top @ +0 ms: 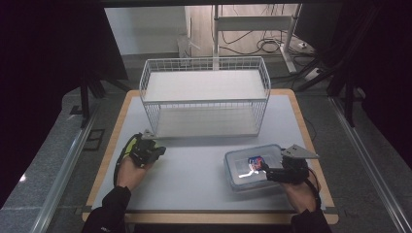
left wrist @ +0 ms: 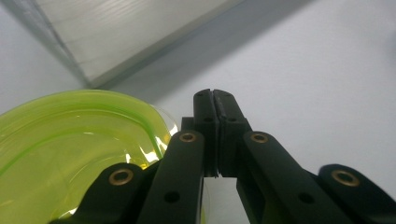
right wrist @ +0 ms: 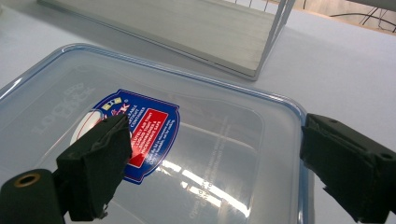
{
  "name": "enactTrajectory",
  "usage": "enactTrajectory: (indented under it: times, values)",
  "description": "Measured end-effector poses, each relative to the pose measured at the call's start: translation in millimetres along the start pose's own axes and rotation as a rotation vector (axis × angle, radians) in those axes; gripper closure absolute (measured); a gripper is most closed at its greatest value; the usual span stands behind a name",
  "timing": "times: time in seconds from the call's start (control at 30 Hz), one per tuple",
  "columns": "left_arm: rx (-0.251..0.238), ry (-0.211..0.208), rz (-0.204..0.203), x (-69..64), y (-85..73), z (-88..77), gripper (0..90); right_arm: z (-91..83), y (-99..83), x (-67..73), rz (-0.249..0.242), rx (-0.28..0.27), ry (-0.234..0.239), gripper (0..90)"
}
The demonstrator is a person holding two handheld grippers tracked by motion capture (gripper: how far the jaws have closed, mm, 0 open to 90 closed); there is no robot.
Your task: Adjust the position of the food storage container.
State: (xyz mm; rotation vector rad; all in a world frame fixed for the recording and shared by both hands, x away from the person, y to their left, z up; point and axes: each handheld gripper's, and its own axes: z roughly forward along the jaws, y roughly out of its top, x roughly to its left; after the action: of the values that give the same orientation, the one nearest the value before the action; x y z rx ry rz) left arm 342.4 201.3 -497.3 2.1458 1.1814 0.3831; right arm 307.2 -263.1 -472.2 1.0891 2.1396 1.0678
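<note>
A translucent yellow-green plastic dish (left wrist: 70,149) lies on the white table, hard against the left side of my left gripper (left wrist: 215,99). That gripper's jaws are pressed together with nothing visible between the tips. From above, the left gripper (top: 159,151) sits at the table's left with the green dish (top: 129,144) at its outer side. My right gripper (right wrist: 215,135) hovers open over a clear lidded box (right wrist: 224,140) with a blue and red label (right wrist: 140,126), one jaw on each side. In the high view the right gripper (top: 265,168) reaches over the box (top: 240,167) from the right.
A white wire shelf rack (top: 204,103) stands at the back middle of the table (top: 194,165). Its lower board (right wrist: 196,28) lies just beyond the clear box. The table's wooden edge (top: 107,160) runs along the left, right and front. Dark floor and cables surround it.
</note>
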Motion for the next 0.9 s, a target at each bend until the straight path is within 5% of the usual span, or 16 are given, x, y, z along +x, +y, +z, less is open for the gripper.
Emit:
enactTrajectory:
  times: [0.13,0.3,0.47,0.63,0.67,0.7,0.73,0.83,0.9]
  values:
    - [-0.013,-0.005,-0.02,4.0,-1.7,-2.0,88.4,0.6,-0.1,-0.4,0.002,0.003,0.002,8.9]
    - [-0.042,-0.013,0.007,-6.5,0.3,-4.3,85.3,1.7,0.4,-1.9,0.034,0.02,-0.017,8.0]
    - [-0.104,-0.063,0.053,-20.0,-1.9,-7.7,75.1,-0.1,1.5,-9.3,0.095,0.029,-0.052,4.3]
    - [-0.159,-0.09,0.072,-33.4,-8.3,-8.6,59.2,-11.4,2.7,-21.1,0.135,0.028,-0.032,31.3]
    - [-0.172,-0.091,0.081,-36.0,-10.0,-9.3,55.3,-16.8,1.7,-27.0,0.128,0.034,-0.047,41.8]
    - [-0.178,-0.093,0.087,-38.5,-11.4,-10.0,55.3,-16.8,1.7,-27.0,0.128,0.034,-0.047,41.8]
    - [-0.185,-0.1,0.089,-41.7,-13.0,-10.4,50.2,-21.8,-1.1,-34.6,0.128,0.03,-0.059,53.9]
    - [-0.198,-0.122,0.091,-48.3,-16.7,-10.0,47.0,-25.3,-3.5,-40.1,0.135,0.031,-0.067,65.1]
    - [-0.197,-0.135,0.099,-53.7,-18.8,-8.5,42.5,-27.6,-7.8,-46.7,0.133,0.07,-0.081,82.2]
